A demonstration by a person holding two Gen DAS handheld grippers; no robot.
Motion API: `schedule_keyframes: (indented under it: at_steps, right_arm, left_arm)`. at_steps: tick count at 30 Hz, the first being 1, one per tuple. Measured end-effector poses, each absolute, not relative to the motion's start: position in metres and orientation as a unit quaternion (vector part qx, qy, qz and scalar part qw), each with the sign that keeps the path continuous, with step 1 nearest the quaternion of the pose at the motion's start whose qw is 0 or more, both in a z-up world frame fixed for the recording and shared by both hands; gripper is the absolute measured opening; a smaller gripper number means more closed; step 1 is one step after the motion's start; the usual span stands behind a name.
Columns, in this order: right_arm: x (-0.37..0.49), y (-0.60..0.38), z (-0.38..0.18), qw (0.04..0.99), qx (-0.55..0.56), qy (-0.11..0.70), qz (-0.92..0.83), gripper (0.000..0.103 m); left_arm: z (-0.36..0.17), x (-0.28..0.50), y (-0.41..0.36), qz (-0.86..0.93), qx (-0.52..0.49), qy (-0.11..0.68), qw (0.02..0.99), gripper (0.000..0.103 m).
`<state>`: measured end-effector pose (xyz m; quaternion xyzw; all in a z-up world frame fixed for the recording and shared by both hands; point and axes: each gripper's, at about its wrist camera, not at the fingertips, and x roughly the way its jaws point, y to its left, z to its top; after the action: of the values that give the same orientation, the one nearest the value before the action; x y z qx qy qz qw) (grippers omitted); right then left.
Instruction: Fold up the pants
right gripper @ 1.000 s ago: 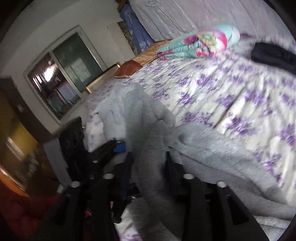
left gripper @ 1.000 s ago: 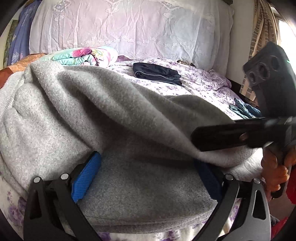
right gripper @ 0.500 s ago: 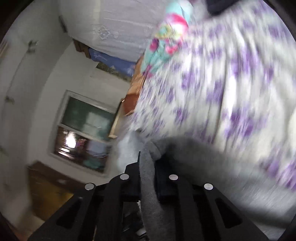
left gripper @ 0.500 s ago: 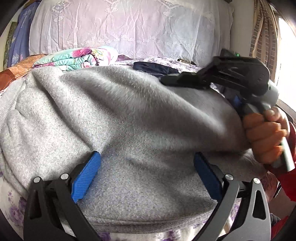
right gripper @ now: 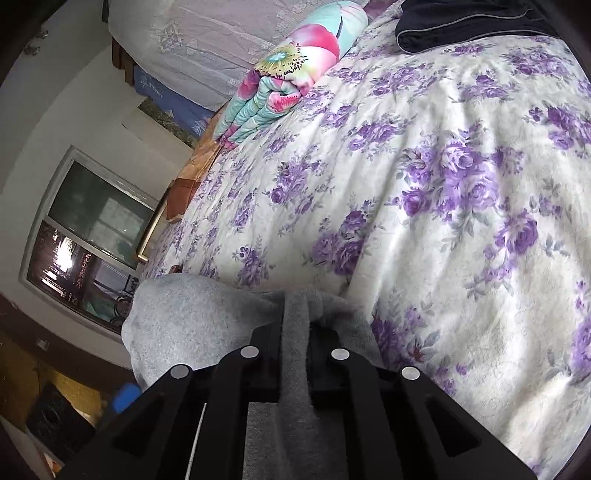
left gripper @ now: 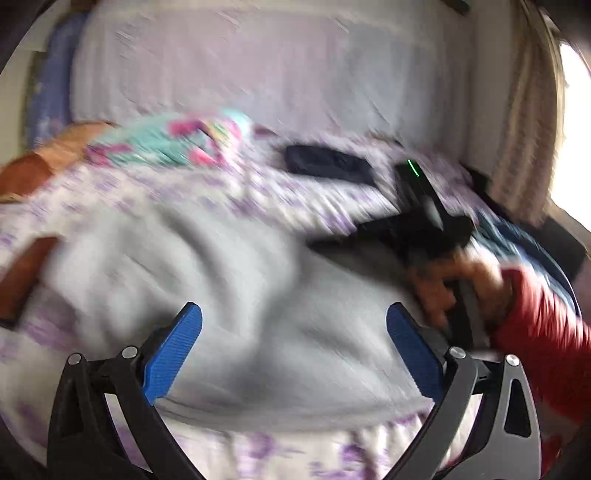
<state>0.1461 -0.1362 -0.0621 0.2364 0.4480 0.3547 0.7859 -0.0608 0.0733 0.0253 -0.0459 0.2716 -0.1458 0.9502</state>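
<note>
My right claw (right gripper: 295, 343) had just been closing, and its black jaws stood pinched hard on a narrow ridge of the grey pants (right gripper: 192, 325), the soft fleecy knit bunched up between them and bulging out in a rounded lump to the left. My left claw (left gripper: 293, 332) stood wide open, its ribbed blue pads (left gripper: 173, 350) well apart with nothing gripped; the grey fabric lay spread below and between them, though that view was smeared with blur and I could not tell whether the pads touched it.

The pants lay in a loose mound at the near edge of the bed (right gripper: 461, 221), on a cream cover printed with purple roses, lightly creased. In the left view I saw the hand (left gripper: 454, 291) in a red sleeve (left gripper: 539, 332) holding the other tool's handle at the right side of the mound.

Beyond the pants the cover ran broad and bare. A rolled quilt (right gripper: 291, 77) in pink and turquoise sat at the far left, and a dark folded garment (right gripper: 465, 22) with pale piping lay at the far end, both well apart from the grey heap.
</note>
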Motion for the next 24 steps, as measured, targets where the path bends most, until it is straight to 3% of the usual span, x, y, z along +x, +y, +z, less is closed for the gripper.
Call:
schedule_keyframes:
  at_steps: [2, 5, 9, 12, 15, 16, 17, 19, 22, 24]
  right_arm:
    - [0.145, -0.138, -0.062, 0.788, 0.233, 0.446, 0.355, 0.007]
    - [0.142, -0.145, -0.062, 0.786, 0.241, 0.439, 0.363, 0.007]
    - [0.132, -0.150, -0.052, 0.796, 0.237, 0.413, 0.374, 0.007]
    - [0.124, -0.154, -0.040, 0.796, 0.235, 0.399, 0.390, 0.009]
    - [0.120, -0.163, -0.034, 0.791, 0.246, 0.407, 0.384, 0.027]
    - [0.117, -0.170, -0.031, 0.799, 0.248, 0.403, 0.371, 0.054]
    - [0.112, -0.177, -0.025, 0.816, 0.250, 0.385, 0.353, 0.062]
    - [0.100, -0.191, -0.010, 0.854, 0.231, 0.344, 0.315, 0.060]
    - [0.074, -0.191, 0.005, 0.871, 0.210, 0.308, 0.320, 0.030]
    - [0.057, -0.176, 0.006, 0.866, 0.175, 0.313, 0.348, 0.020]
  left_arm:
    - [0.032, -0.044, 0.100, -0.124, -0.076, 0.289, 0.946, 0.098]
    - [0.000, -0.007, 0.127, -0.109, -0.109, 0.375, 0.914, 0.097]
    - [-0.007, -0.021, 0.110, -0.066, -0.016, 0.353, 0.933, 0.089]
    - [-0.010, -0.029, 0.106, -0.058, 0.013, 0.338, 0.939, 0.089]
    - [0.006, -0.042, 0.110, -0.069, -0.006, 0.324, 0.944, 0.092]
    - [0.014, -0.046, 0.113, -0.072, -0.015, 0.314, 0.947, 0.095]
    - [0.021, -0.048, 0.113, -0.075, -0.019, 0.303, 0.950, 0.095]
    - [0.034, -0.054, 0.109, -0.083, -0.019, 0.286, 0.954, 0.097]
    - [0.043, -0.044, 0.095, -0.109, -0.014, 0.284, 0.953, 0.098]
    - [0.038, -0.031, 0.085, -0.108, -0.004, 0.295, 0.949, 0.098]
